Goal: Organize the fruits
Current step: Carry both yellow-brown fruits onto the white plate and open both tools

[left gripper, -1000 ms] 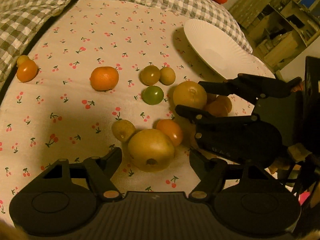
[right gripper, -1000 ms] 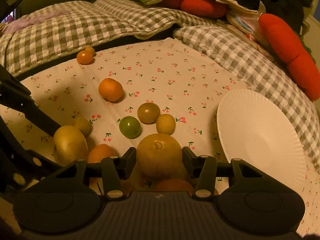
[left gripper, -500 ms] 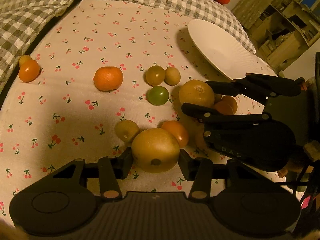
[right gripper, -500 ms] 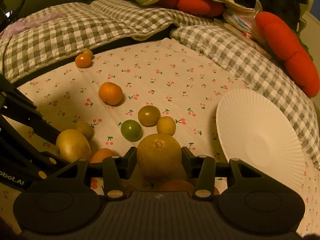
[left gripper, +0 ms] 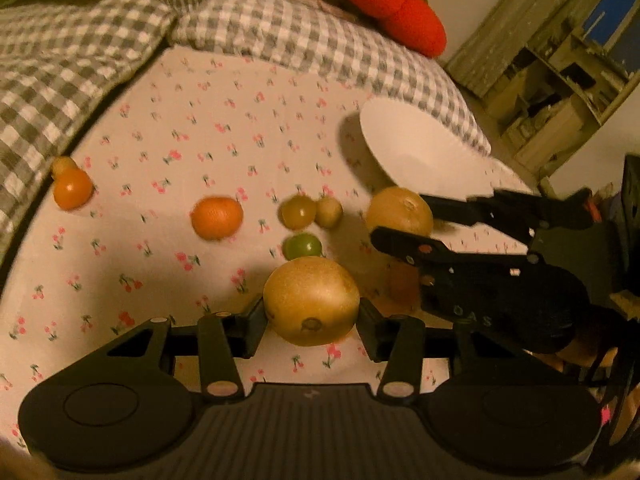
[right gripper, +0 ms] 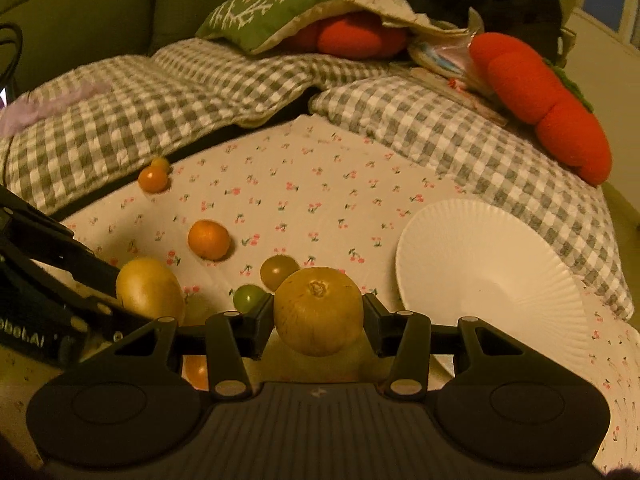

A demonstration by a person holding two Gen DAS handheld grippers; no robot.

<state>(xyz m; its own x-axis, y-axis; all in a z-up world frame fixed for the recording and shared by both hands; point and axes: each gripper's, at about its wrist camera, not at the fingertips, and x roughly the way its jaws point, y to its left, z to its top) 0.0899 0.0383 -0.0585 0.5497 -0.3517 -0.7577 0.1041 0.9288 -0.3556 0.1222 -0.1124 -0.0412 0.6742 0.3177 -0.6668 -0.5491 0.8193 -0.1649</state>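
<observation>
While both cameras are dim and a little blurred, I can see my left gripper (left gripper: pixel 311 314) closed partway on a large yellow pear (left gripper: pixel 311 305), pads pressed to its sides at the lower centre of the left wrist view. My right gripper (right gripper: pixel 318 318) is likewise clamped on a round yellow-orange fruit (right gripper: pixel 318 310) with its stem end facing the lens, low in the centre of the right wrist view. Both fruits look clear of the cherry-print cloth (left gripper: pixel 180 128).

On the cloth I see an orange mandarin (left gripper: pixel 216 218) left of centre, a brownish-green tomato (left gripper: pixel 297 211) with a smaller yellowish one (left gripper: pixel 329 212) just beside it, and a green tomato (left gripper: pixel 302 245) right behind the pear. Far left, a small orange tomato (left gripper: pixel 72 189) lies touching a tiny yellow fruit (left gripper: pixel 64 164). A white paper plate (right gripper: pixel 488 276) sits empty at the right of the right wrist view, partly on the checked blanket (right gripper: pixel 460 136).
</observation>
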